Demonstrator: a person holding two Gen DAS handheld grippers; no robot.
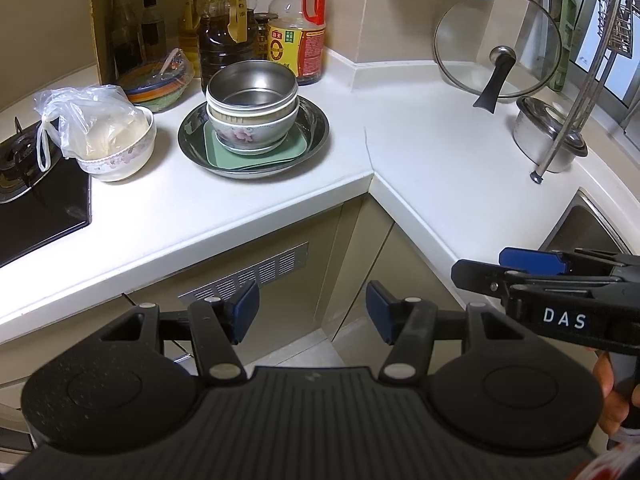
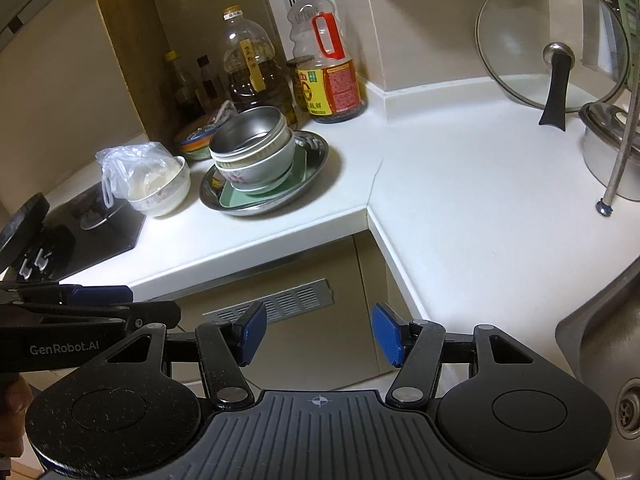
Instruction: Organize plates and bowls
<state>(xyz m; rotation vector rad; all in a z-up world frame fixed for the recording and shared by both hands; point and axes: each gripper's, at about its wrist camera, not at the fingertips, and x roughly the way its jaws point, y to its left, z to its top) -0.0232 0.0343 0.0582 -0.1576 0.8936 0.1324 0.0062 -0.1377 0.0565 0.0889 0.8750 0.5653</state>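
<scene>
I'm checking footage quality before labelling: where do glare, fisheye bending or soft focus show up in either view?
Left wrist view: the counter edge bows from fisheye, and the stacked metal bowl is sharp with mild sheen. Right wrist view: the glass lid carries reflections, the sink curves at the frame edge, and the left gripper looks slightly soft.

A brushed metal bowl [image 1: 253, 85] is stacked in a glazed floral ceramic bowl [image 1: 253, 130] on a matt green plastic plate [image 1: 256, 149], within a polished steel dish [image 1: 316, 136]. The counter [image 1: 420, 152] is seen as smooth and white. The lid [image 1: 472, 32] is of clear glass.
</scene>
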